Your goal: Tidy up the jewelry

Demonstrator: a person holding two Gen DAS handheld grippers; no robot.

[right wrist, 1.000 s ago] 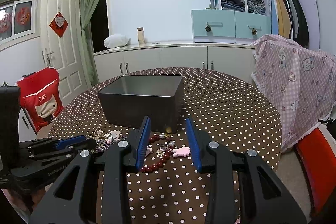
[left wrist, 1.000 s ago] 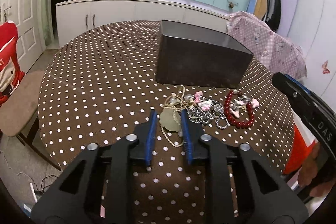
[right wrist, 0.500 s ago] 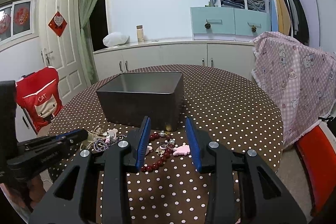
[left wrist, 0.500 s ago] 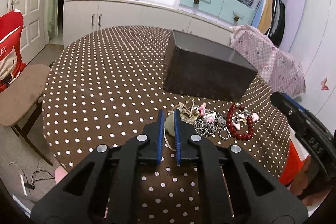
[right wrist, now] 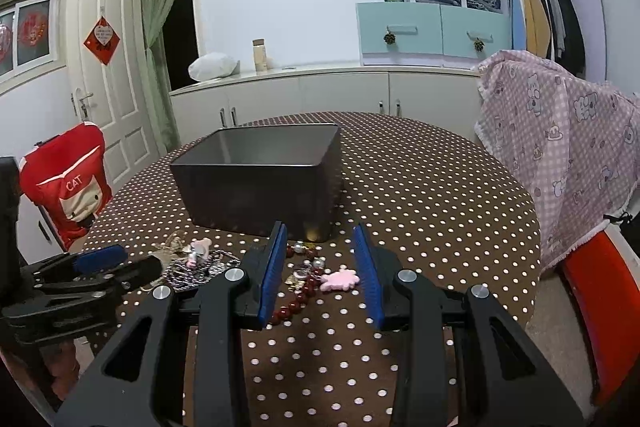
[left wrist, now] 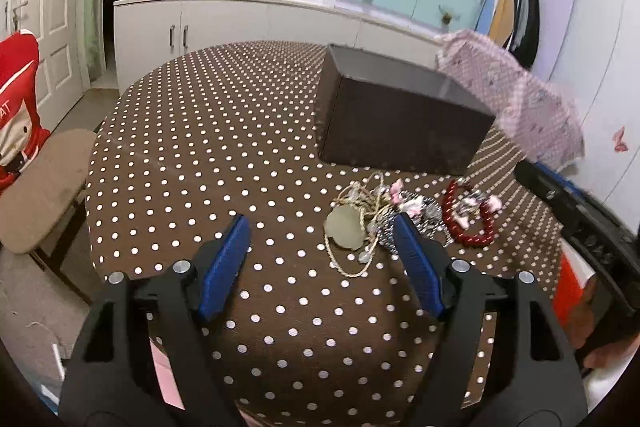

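Blue-padded left gripper (left wrist: 322, 247) opening — nothing pinched, right gripper (right wrist: 320, 263) part-spread, empty, above red bracelet (right wrist: 298, 297).

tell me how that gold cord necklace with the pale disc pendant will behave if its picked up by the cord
The gold cord necklace lies in loose loops on the table, so it will probably hang limp. Its pale disc pendant would likely dangle and swing below. The cord overlaps the beaded pile beside it, so it may snag and drag neighbours along.
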